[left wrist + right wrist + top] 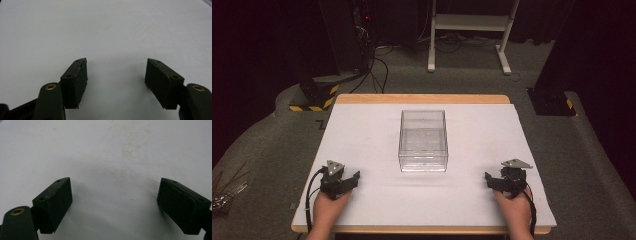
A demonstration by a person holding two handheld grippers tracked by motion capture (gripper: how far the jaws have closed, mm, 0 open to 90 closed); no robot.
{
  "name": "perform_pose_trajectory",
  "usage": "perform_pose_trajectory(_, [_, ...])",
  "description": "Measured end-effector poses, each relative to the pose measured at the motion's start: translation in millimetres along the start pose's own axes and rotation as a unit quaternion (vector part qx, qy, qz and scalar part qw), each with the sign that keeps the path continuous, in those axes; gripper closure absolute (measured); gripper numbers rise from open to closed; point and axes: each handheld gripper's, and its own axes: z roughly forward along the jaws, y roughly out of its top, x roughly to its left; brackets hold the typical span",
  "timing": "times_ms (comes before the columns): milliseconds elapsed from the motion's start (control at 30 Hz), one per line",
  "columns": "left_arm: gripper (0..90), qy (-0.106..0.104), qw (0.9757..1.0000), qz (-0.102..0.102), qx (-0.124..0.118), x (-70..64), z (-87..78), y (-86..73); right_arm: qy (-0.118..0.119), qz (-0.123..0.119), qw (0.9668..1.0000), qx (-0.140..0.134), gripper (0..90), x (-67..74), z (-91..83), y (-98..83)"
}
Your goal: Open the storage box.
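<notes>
Starting posture at the counter. A clear plastic box, open-topped and apparently empty, stands upright near the middle of the white-covered counter, well apart from every edge, so that either hand can reach it equally. The left tongs rest near the counter's near-left corner and the right tongs near its near-right corner, each held low over the surface by a hand entering across the near edge; both point inward toward the box, a symmetrical ready stance that favours neither side. In the left gripper view the left tongs stand spread, with bare white surface between the jaws; in the right gripper view the right tongs are likewise spread wide and pinch nothing, above a faintly stained patch of the cover. Judged from this layout, the box is the thing nearest both tongs and the likely object of work, and no contact with it is yet made.
</notes>
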Motion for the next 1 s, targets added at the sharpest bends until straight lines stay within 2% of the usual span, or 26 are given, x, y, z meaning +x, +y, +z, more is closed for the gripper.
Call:
perform_pose_trajectory(733, [34.5, 0.0, 1.0, 0.0, 0.0, 0.0, 0.0, -0.1, 0.005, 0.003, 1.0, 0.001, 12.6, -1.0, 0.0, 0.3])
perform_pose_trajectory(900, [34.5, 0.001, 1.0, 0.0, 0.0, 0.0, 0.0, 0.0, 0.002, 0.005, 1.0, -0.003, 18.8, 0.3, -3.2, 0.9])
perform_pose_trajectory(933, [34.5, 0.0, 1.0, 0.0, 0.0, 0.0, 0.0, 0.0, 0.009, 0.002, 0.9997, -0.024, 21.6, 3.8, -8.7, 2.2])
perform_pose_trajectory(1000, [34.5, 0.0, 1.0, 0.0, 0.001, 0.0, -0.1, 0.1, 0.016, -0.002, 0.999, -0.041, 22.5, 8.6, -14.5, 3.6])
